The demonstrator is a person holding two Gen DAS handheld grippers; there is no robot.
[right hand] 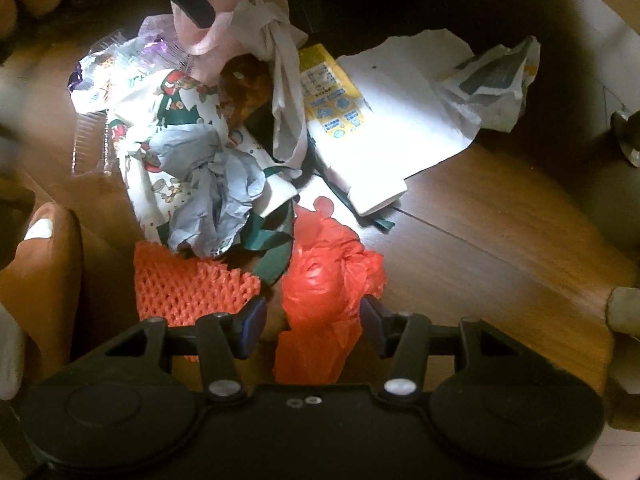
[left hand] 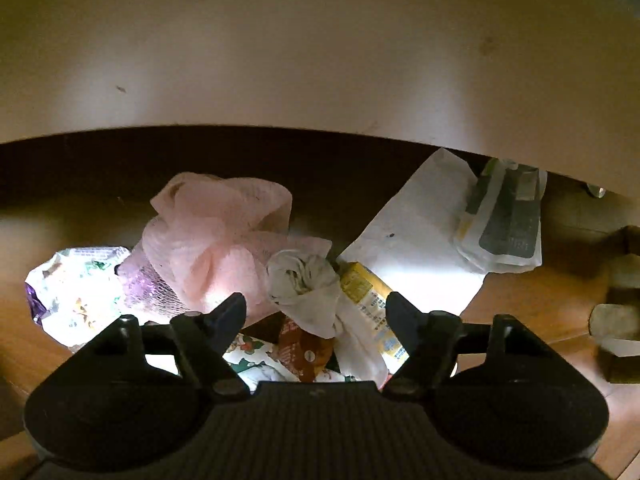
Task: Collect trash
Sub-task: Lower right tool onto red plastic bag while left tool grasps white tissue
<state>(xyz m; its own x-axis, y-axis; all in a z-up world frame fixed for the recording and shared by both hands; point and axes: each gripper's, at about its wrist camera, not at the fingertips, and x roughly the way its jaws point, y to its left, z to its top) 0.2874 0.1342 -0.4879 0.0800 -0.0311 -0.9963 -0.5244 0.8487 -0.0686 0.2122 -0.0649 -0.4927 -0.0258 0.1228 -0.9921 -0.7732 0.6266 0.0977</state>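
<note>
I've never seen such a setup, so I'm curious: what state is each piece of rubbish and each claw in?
Left gripper: open above grey rag.
Right gripper: open around red bag, not pinching.
Red bag: crumpled.
Grey rag: knotted.
Pink net: bunched.
White paper: flat, torn edge.
Orange mesh: flat.

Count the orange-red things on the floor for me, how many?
2: a red plastic bag between the right gripper's open fingers, and an orange foam net just left of it. More could hide under the pile.
</note>
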